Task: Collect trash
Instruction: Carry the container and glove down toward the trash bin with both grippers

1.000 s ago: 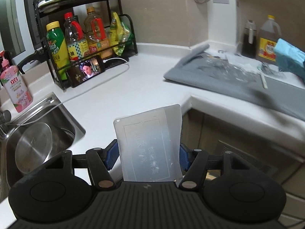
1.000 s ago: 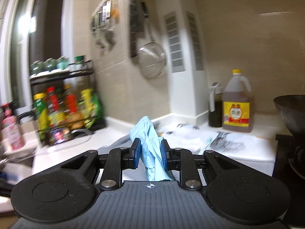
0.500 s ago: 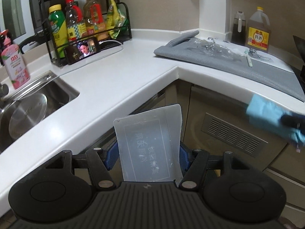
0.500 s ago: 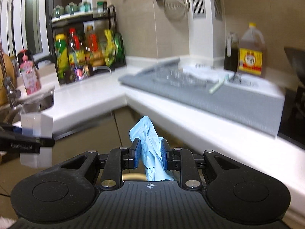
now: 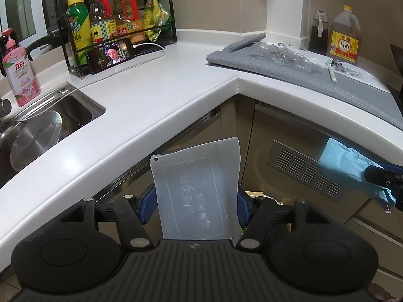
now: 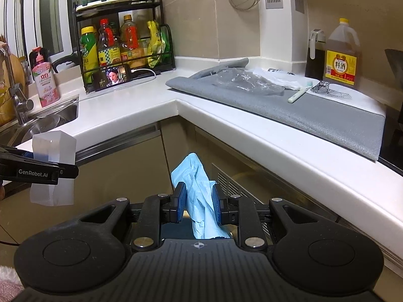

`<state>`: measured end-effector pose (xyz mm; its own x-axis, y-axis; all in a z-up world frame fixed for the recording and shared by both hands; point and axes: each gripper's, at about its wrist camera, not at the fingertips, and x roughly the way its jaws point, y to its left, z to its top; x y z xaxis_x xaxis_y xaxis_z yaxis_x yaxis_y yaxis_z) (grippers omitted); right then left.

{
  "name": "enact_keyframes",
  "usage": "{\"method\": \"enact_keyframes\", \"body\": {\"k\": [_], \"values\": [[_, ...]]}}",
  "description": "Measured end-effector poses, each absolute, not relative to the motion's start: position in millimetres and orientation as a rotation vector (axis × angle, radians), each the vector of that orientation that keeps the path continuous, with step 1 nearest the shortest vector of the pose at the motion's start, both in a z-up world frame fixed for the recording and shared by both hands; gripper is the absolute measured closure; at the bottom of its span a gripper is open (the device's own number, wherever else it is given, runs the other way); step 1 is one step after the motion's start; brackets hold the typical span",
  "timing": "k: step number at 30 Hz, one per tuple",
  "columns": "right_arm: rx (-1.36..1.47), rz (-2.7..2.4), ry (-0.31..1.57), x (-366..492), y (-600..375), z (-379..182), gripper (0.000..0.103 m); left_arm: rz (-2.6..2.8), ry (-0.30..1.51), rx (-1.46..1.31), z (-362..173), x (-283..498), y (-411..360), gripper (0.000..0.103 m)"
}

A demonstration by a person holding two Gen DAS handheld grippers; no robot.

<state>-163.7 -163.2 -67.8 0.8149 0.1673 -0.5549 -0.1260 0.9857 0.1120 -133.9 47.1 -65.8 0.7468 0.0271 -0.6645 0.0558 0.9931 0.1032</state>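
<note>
My left gripper [image 5: 195,205] is shut on a translucent white plastic packet [image 5: 196,188], held upright below the counter edge; the packet also shows in the right wrist view [image 6: 53,166]. My right gripper [image 6: 199,203] is shut on a crumpled light blue glove [image 6: 199,191], which also shows at the right of the left wrist view [image 5: 352,168]. Both grippers hang in front of the corner cabinets. On the grey mat [image 6: 314,115] lie a clear plastic bag [image 6: 249,79], a white stick-shaped item [image 6: 299,94] and a printed wrapper [image 6: 327,90].
The white L-shaped counter [image 5: 156,95] holds a bottle rack [image 5: 113,25], a phone [image 5: 110,55] with a cable, and a pink soap bottle [image 5: 20,73]. A sink [image 5: 37,130] holds a pot lid. Oil bottles [image 6: 340,55] stand at the back right. A vent [image 5: 309,171] sits in the cabinet.
Both grippers have dropped from counter height to below the counter edge, in front of the cabinets, each still holding its item. The counter now looks higher and farther.
</note>
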Motion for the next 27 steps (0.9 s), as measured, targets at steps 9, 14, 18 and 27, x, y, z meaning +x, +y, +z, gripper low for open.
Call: {"method": "enact_keyframes", "body": {"k": [9, 14, 18, 27], "values": [[0.078, 0.132, 0.601, -159, -167, -68, 0.078, -0.031, 0.74, 0.141, -69, -128, 44, 0.035], [0.075, 0.133, 0.608, -156, -167, -70, 0.078, -0.04, 0.743, 0.156, -72, -126, 40, 0.035], [0.073, 0.135, 0.616, -152, -165, -71, 0.078, -0.049, 0.755, 0.158, -75, -122, 39, 0.035], [0.063, 0.142, 0.656, -140, -161, -80, 0.078, -0.064, 0.811, 0.154, -91, -108, 39, 0.035]]}}
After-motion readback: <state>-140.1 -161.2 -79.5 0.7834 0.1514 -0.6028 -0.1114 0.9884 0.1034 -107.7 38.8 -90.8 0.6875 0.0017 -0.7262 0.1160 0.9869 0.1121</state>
